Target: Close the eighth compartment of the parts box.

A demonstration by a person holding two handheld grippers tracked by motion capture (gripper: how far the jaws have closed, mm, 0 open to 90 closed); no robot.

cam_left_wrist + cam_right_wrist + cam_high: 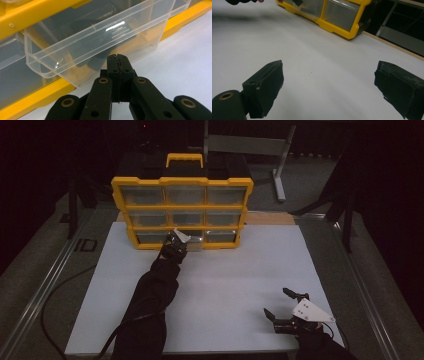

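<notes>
the clear drawer (95,42) sits partly pulled out of the bottom row, middle slot, of the yellow organizer (182,212), which stands at the far edge of the white board (225,285). dark shapes show through its clear walls; what they are cannot be told. in the left gripper view the drawer hangs tilted, its front lip just above and ahead of the jaw tips.

left gripper (117,58): jaws pressed together, pads meeting with nothing visible between them, tips right at the lower front wall of the drawer. whether they touch the plastic cannot be told. right gripper (280,307): jaws spread wide, nothing between them, resting low over the near right part of the board, well apart from the organizer.

judged step: working the middle bottom drawer, either pushing it home or about to draw it further. closed tips suit a push on the front wall; a pull would call for opening and taking hold of the lip.

next move calls for a straight travel along the slot, since a tilted drawer may jam against the yellow frame (37,10).

room: the neighbouring drawers (339,13) sit flush, so no side obstruction. the board between organizer and person lies bare and gives free space to draw back. the board's right edge lies close to the right gripper.
</notes>
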